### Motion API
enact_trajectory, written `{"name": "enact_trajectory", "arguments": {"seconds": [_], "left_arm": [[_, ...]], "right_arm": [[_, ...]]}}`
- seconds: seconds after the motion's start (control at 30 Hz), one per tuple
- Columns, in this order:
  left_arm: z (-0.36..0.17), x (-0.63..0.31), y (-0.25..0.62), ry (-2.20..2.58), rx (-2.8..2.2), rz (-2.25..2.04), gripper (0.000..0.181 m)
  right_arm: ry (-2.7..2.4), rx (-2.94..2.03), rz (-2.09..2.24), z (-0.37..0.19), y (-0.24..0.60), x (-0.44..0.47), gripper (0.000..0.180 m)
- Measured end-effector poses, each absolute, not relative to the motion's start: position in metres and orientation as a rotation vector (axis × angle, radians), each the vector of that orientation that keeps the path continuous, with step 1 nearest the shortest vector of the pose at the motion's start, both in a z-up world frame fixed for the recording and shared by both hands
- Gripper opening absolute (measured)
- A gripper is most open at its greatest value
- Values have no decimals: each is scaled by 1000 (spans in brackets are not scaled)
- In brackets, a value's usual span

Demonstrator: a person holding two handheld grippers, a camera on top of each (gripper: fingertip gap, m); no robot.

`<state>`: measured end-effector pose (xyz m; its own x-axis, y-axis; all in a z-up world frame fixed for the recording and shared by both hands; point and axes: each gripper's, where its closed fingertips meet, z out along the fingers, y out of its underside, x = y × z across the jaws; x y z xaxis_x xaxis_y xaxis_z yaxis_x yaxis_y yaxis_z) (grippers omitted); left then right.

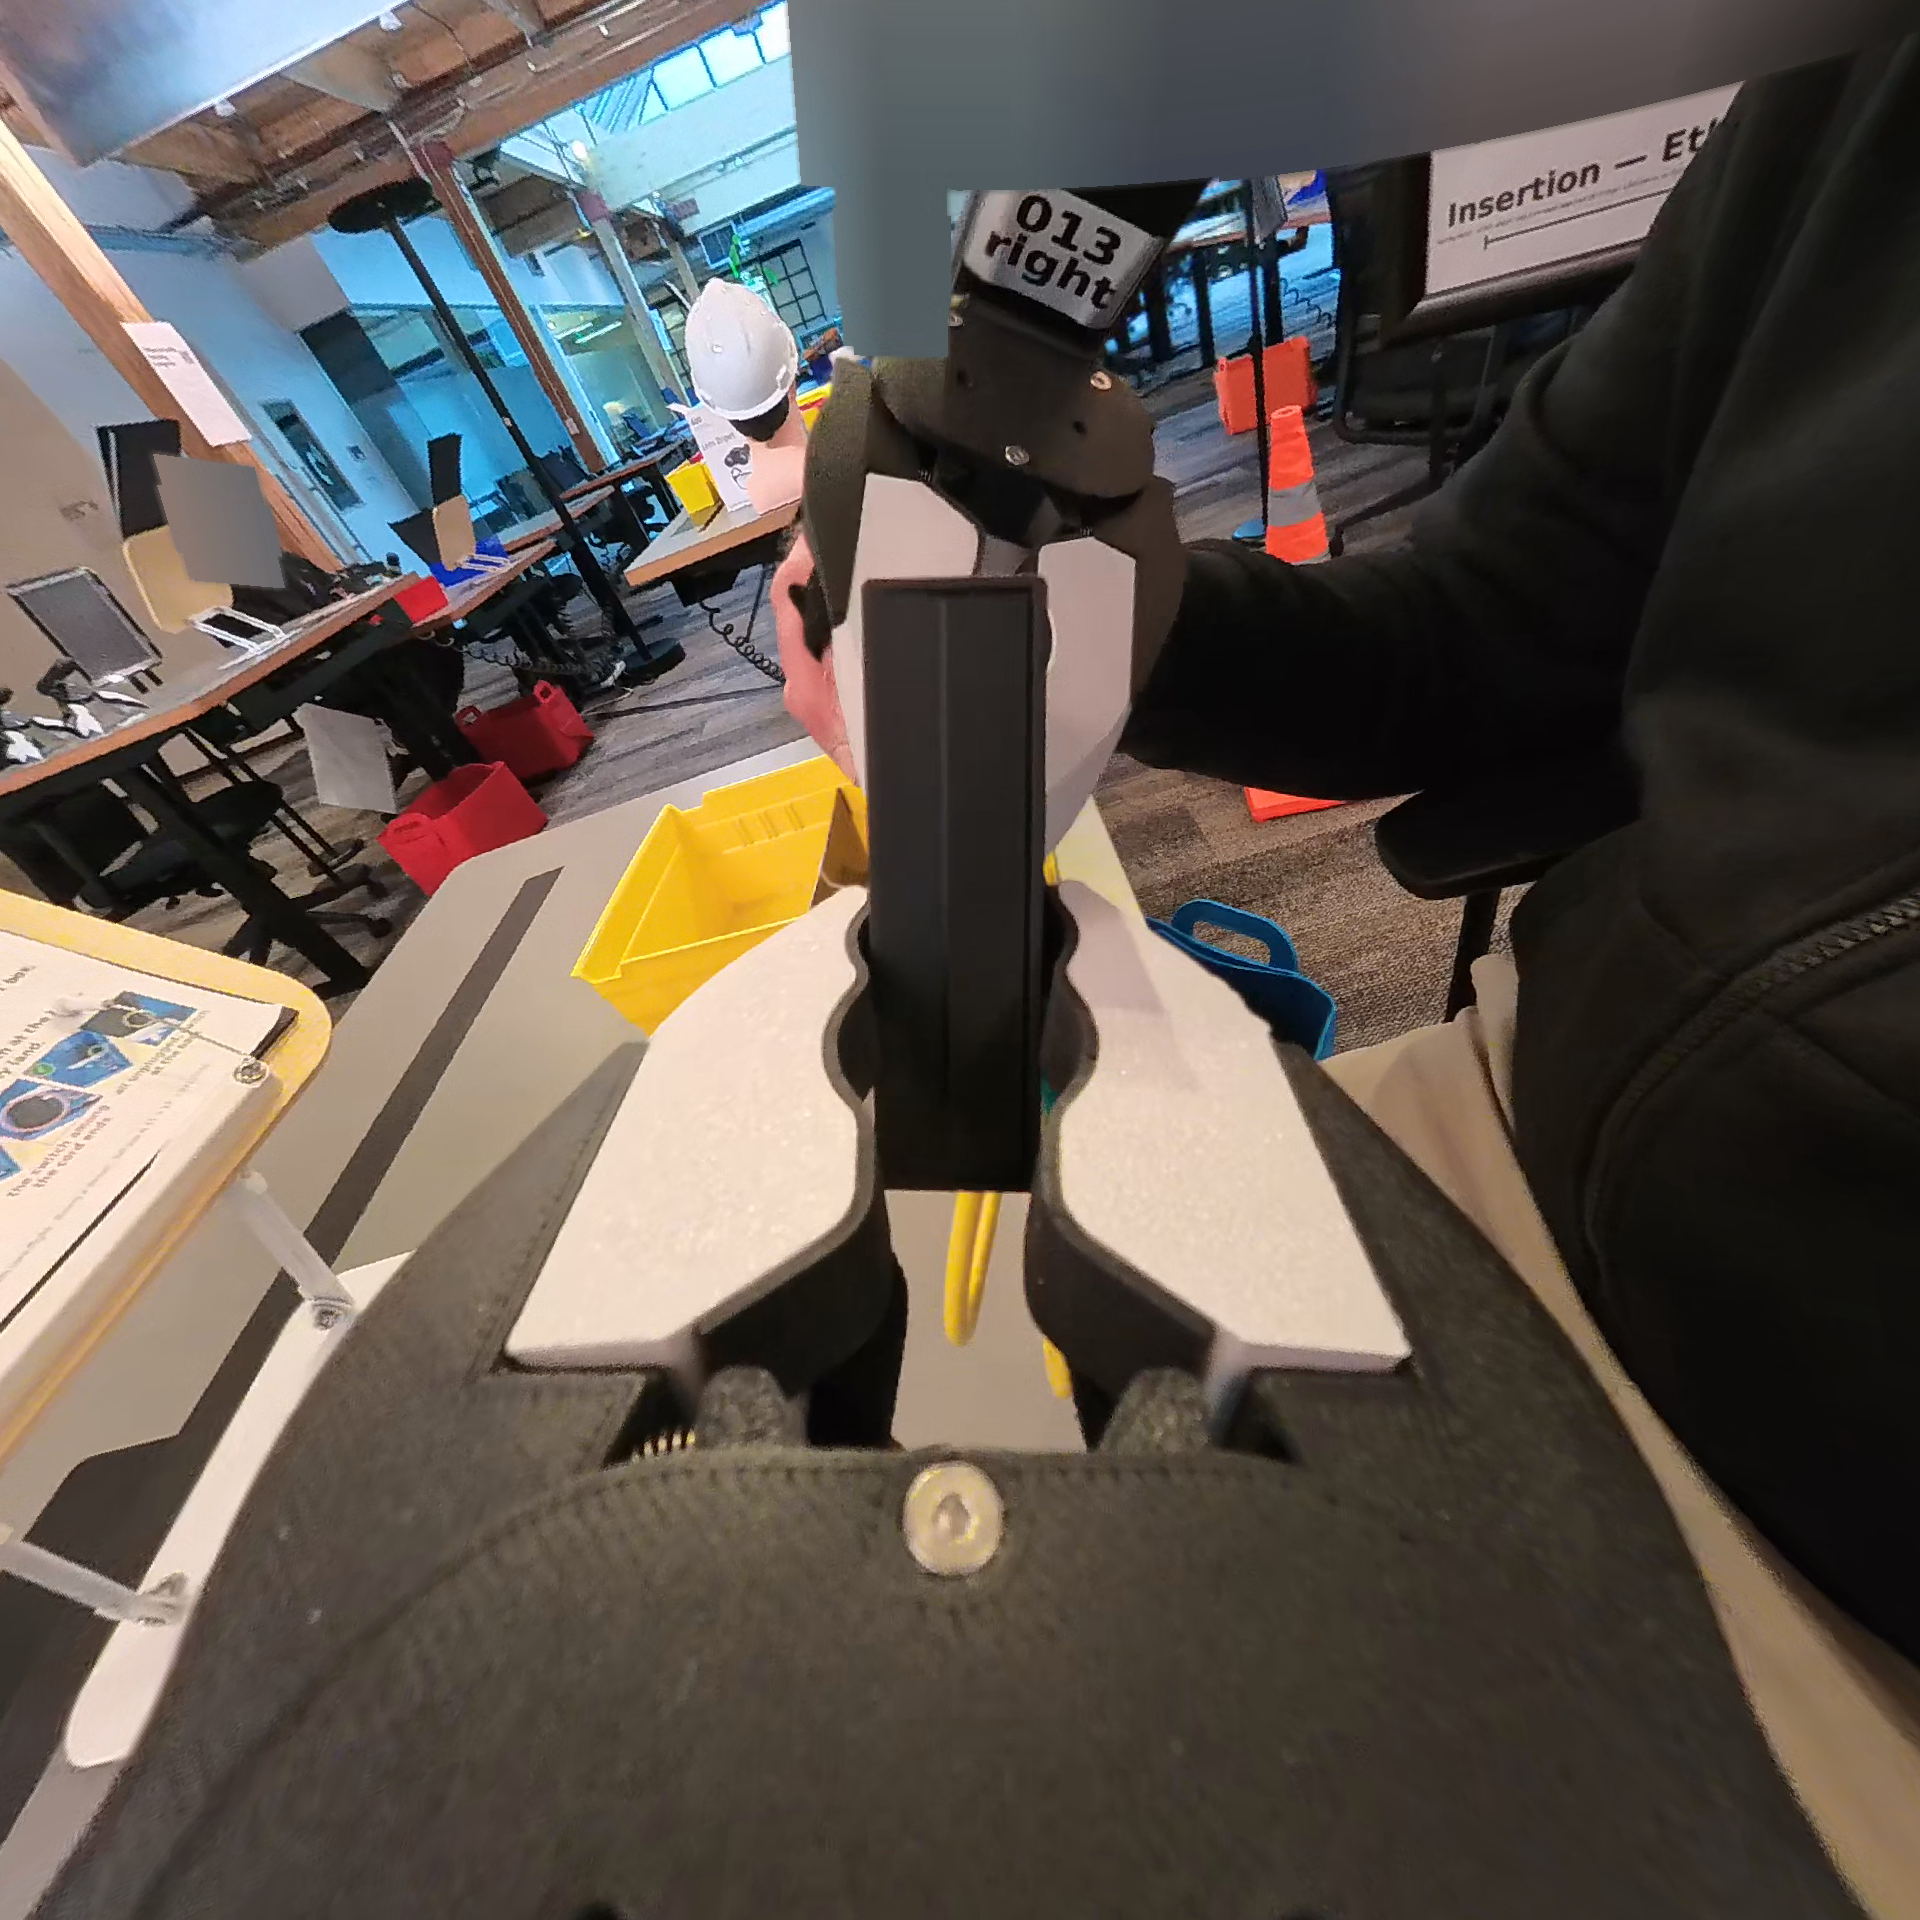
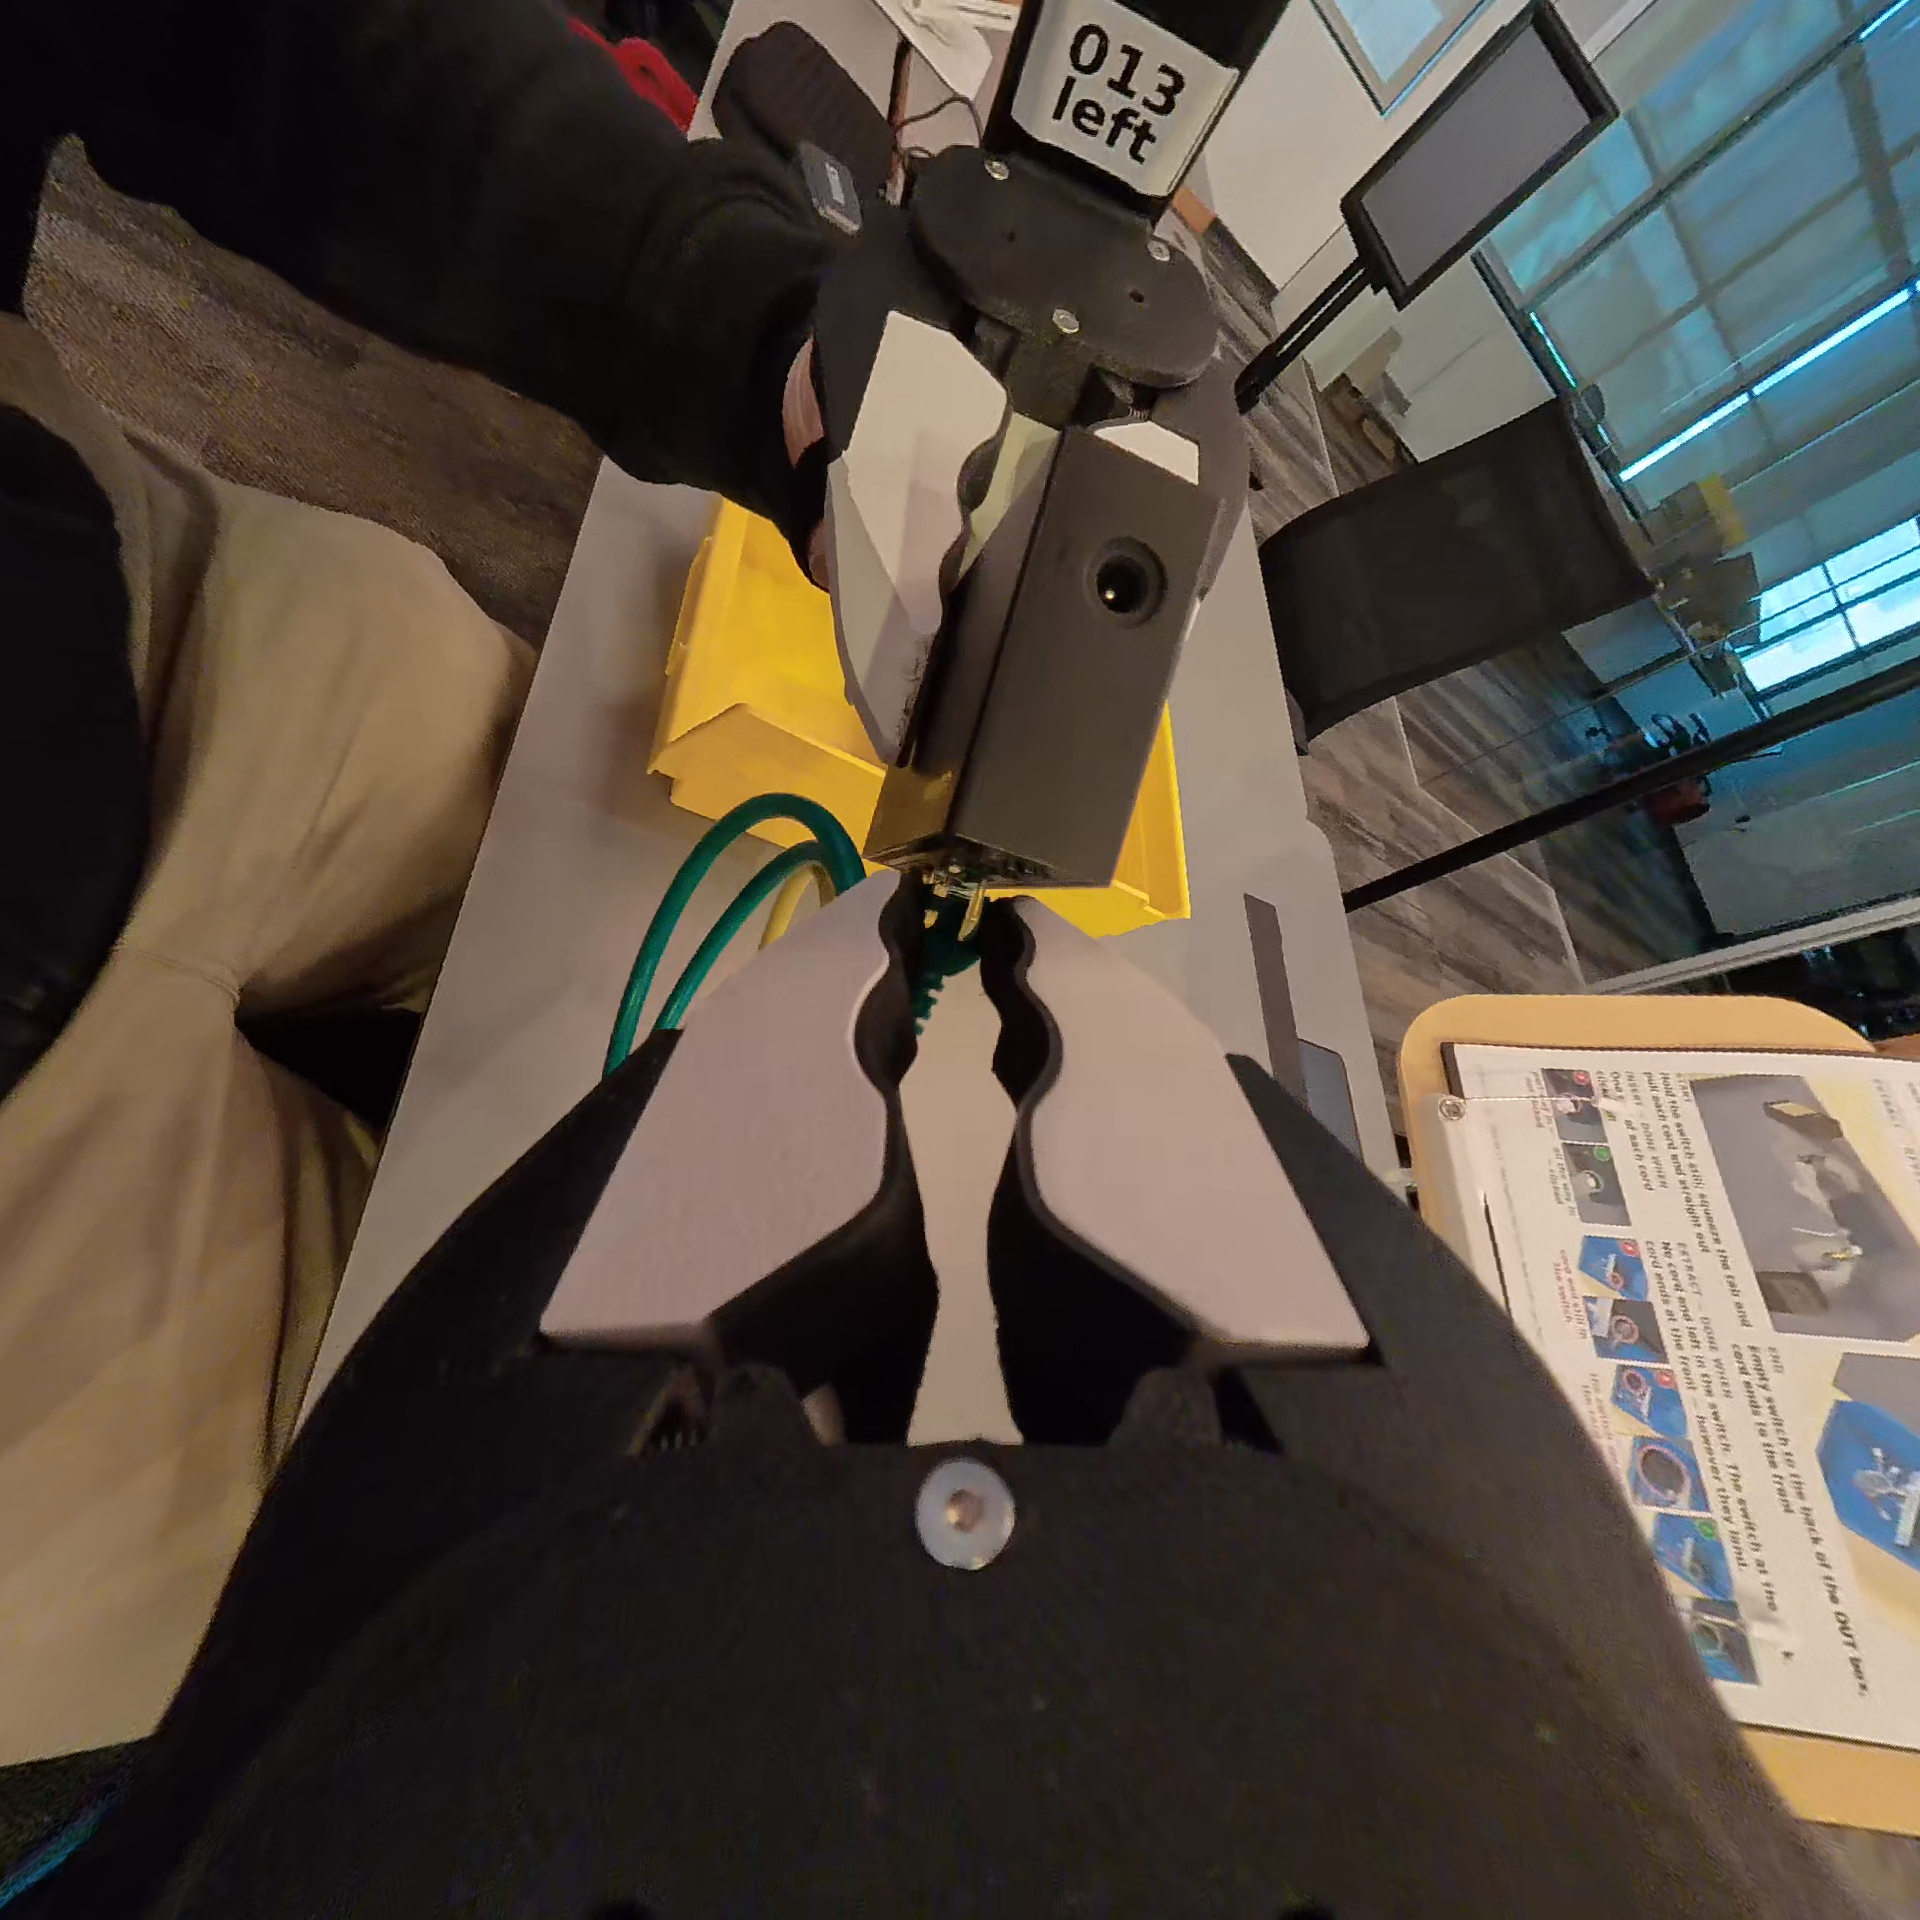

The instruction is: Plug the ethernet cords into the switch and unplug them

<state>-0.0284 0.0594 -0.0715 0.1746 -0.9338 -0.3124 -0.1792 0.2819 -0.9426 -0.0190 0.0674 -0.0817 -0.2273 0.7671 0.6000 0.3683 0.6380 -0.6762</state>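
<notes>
The black switch (image 1: pixel 951 883) is clamped between the fingers of my left gripper (image 1: pixel 956 914), raised above the grey table (image 1: pixel 468 935). In the right wrist view the switch (image 2: pixel 1070 675) points its port end down at my right gripper (image 2: pixel 951 914). That gripper is shut on the plug boot of the green ethernet cord (image 2: pixel 935 977), right at the ports. The green cord (image 2: pixel 707 925) loops off to the left. A yellow cord (image 1: pixel 971 1268) hangs below the switch and also shows in the right wrist view (image 2: pixel 795 894). The right gripper's white finger (image 1: pixel 1091 675) shows past the switch's far end.
A yellow bin (image 1: pixel 717 894) sits on the table under the switch and also shows in the right wrist view (image 2: pixel 748 665). An instruction sheet on a wood-edged board (image 1: pixel 104 1091) stands beside it. The person's black sleeve (image 1: pixel 1455 644) and beige lap (image 2: pixel 260 935) are close. A blue bag (image 1: pixel 1247 966) is on the floor. Both grippers' tips are close together, under 4 cm apart.
</notes>
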Motion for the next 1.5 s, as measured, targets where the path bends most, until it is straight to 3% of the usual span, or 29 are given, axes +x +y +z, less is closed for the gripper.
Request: {"name": "enact_trajectory", "arguments": {"seconds": [0.3, 0.43, 0.57, 0.83, 1.5], "left_arm": [[-62, -26, 58, 1290, -1195, -741, 27], [-58, -31, 61, 1192, -1179, -870, 27], [-62, -26, 58, 1290, -1192, -730, 27], [-64, -20, 46, 1288, -1151, -913, 27], [-54, -23, 44, 1276, -1113, -874, 27]], "right_arm": [[-1763, -952, 567, -72, 67, -15, 11], [-1691, -990, 435, -64, 69, -19, 11], [-1721, -985, 316, -70, 68, -14, 10], [-1855, -889, 620, -70, 50, -7, 10], [-1780, -977, 597, -72, 53, -17, 14]]}}
